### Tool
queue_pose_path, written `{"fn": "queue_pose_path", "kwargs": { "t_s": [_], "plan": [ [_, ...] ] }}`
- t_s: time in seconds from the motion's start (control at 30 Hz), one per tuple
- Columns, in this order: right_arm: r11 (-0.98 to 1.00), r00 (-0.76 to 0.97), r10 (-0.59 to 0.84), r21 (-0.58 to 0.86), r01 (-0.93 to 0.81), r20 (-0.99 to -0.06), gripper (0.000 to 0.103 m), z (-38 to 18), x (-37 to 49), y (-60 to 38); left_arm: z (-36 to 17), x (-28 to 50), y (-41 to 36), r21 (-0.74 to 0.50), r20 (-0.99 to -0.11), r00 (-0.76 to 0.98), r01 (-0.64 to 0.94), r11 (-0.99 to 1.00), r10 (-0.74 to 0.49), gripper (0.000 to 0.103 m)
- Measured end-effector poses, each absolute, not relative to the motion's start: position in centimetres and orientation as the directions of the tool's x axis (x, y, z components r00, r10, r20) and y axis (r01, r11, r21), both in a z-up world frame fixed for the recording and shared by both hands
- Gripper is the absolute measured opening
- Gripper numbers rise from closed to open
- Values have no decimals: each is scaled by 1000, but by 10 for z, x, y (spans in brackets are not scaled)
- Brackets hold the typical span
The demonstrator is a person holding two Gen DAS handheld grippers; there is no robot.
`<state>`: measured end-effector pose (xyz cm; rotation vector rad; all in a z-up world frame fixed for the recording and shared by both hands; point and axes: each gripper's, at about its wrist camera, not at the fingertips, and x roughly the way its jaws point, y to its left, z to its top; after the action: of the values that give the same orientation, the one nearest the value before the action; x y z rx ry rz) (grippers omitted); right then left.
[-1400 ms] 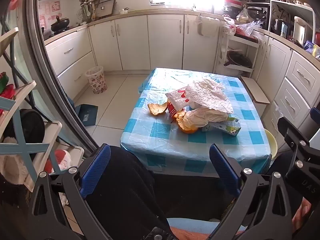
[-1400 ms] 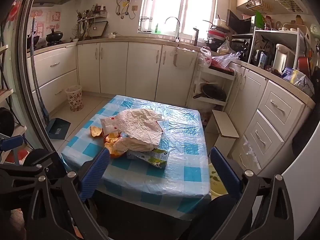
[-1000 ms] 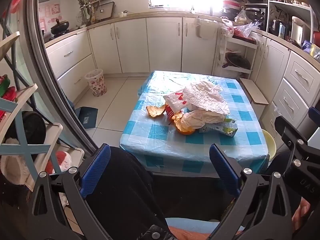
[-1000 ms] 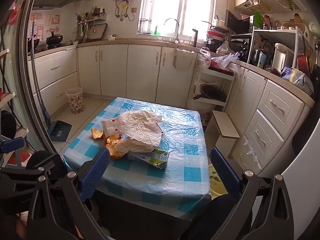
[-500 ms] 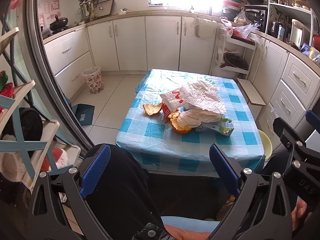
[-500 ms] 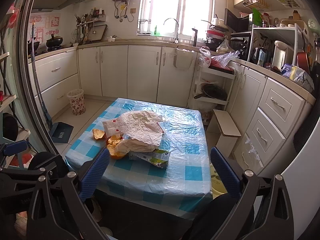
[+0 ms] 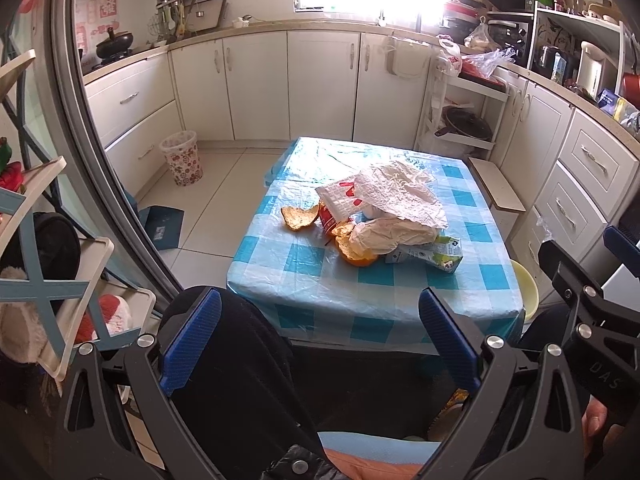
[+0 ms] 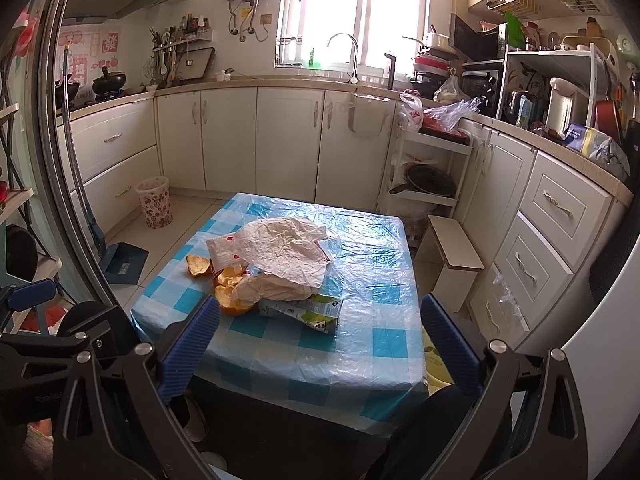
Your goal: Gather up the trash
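A heap of trash lies on the blue-checked table (image 7: 476, 284) (image 8: 376, 344): crumpled white paper (image 7: 396, 196) (image 8: 284, 248), orange peels (image 7: 298, 218) (image 8: 198, 265), a red cup (image 7: 330, 218) and a flattened green-white carton (image 7: 438, 256) (image 8: 308, 310). My left gripper (image 7: 320, 338) is open, well short of the table's near edge, over a dark-clothed leg. My right gripper (image 8: 320, 342) is open too, with empty jaws framing the table's front. The right gripper's frame (image 7: 580, 320) shows at the right of the left wrist view.
A patterned wastebasket (image 7: 182, 158) (image 8: 154, 202) stands on the floor by the left cabinets, a dustpan (image 7: 162, 228) nearer. A small white stool (image 7: 496, 190) (image 8: 454, 254) and a yellow basin (image 7: 526, 290) sit right of the table. A shelf rack (image 7: 60, 240) stands at left.
Both grippers have drifted slightly forward and up, so the table sits a little nearer in both views. Both jaws have stayed open and the trash has not moved.
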<state>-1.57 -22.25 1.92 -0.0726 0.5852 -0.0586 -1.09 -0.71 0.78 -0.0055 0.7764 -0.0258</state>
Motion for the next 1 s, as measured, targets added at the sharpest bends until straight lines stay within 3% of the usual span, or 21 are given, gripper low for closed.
{"fn": "queue_pose_path", "kwargs": {
  "t_s": [1.0],
  "plan": [
    [997,829,-70,-75,34,-554,97,16,-17,-223,7,-11,-10,-12,-698,715,24,1000,-26,95]
  ]
}}
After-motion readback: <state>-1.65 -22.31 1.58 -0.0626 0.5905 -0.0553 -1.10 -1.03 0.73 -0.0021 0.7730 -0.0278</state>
